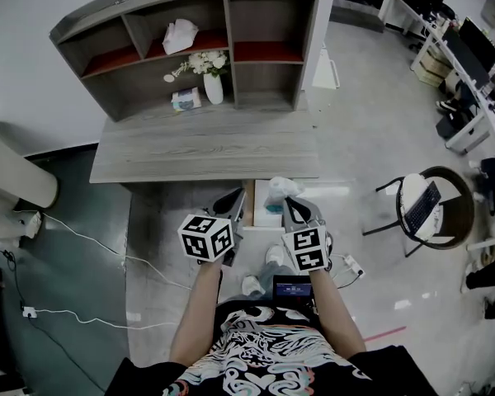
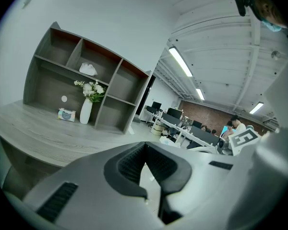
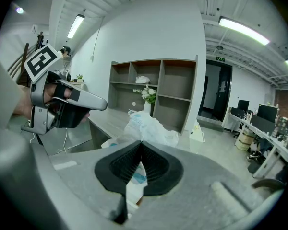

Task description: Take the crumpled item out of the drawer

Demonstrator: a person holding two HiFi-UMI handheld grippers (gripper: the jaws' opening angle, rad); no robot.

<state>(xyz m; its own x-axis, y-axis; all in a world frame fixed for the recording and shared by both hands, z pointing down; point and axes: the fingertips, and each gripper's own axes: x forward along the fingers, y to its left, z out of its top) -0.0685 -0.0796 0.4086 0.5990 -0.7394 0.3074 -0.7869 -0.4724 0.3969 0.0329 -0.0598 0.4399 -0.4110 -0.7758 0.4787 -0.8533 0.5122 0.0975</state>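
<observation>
Open-plan office with a glossy grey floor (image 1: 379,139). Grey wood desk (image 1: 206,147) stands against the wall w/ a hutch (image 1: 190,48) on its back edge. Drawer (image 1: 251,203) is pulled out under the desk front, between the two grippers.

Bag (image 3: 151,128): crumpled thin white plastic w/ blue print. Head view: bag (image 1: 280,190) sits at the desk's front edge, above the open drawer's right side. Can't tell if its lower end is clear of the drawer. Its bulk puffs up above the jaw tips, and a narrow tail runs down between the pads.

R gripper (image 3: 140,146): jaws closed tight on the bag's lower part, ribbed pads meeting at the tips w/ plastic pinched between. It is right of the drawer.

L gripper (image 2: 145,148): pads pressed together at the tips, nothing between them. It is just left of the drawer, near the R gripper but not touching it, and apart from the bag. It is tilted up, so its view looks over the desk top to the hutch.

Hutch: vase (image 1: 214,87) w/ white flowers in the lower middle bay, tissue pack (image 1: 186,99) just left of it, white wad (image 1: 180,35) in the bay above.

Chair (image 1: 429,205) is to the person's right, well apart from the desk. White bin (image 1: 12,176) stands at the desk's left end. Cables (image 1: 82,242) lie on the floor at left.
</observation>
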